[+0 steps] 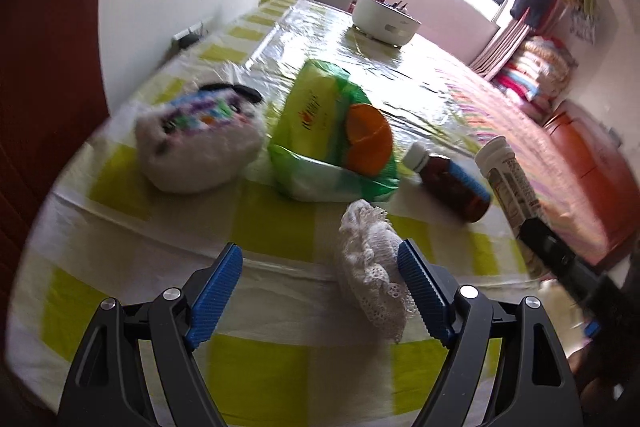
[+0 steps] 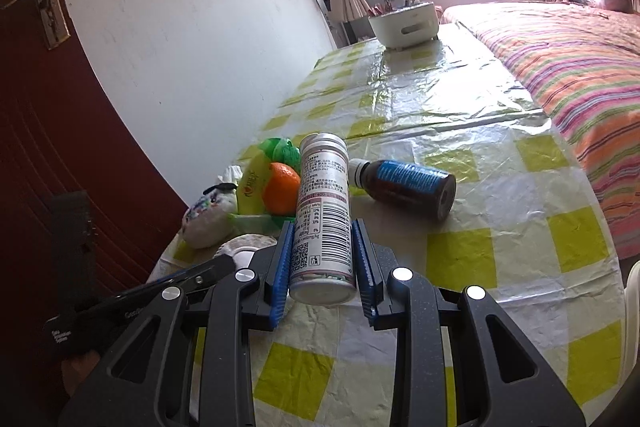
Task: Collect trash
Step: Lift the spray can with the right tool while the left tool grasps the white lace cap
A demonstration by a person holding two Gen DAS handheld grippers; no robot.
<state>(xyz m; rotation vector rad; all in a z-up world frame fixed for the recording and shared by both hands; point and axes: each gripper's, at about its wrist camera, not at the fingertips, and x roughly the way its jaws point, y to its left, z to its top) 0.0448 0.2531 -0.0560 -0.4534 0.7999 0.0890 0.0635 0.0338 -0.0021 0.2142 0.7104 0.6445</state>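
My left gripper (image 1: 320,271) is open above the checked tablecloth (image 1: 120,187); a crumpled white lace cloth (image 1: 370,267) lies just inside its right finger. My right gripper (image 2: 323,251) is shut on a white labelled tube (image 2: 323,215), which also shows at the right of the left wrist view (image 1: 508,183). A brown bottle with a blue label (image 1: 452,183) lies on its side beside the tube and shows in the right wrist view too (image 2: 404,185). A green tissue pack (image 1: 316,135) carries an orange (image 1: 368,139).
A fluffy white pouch (image 1: 200,143) lies left of the tissue pack. A white tub of pencils (image 1: 384,17) stands at the table's far end. A white wall and a red door (image 2: 60,147) run along the left. A striped bed (image 2: 580,75) borders the table on the right.
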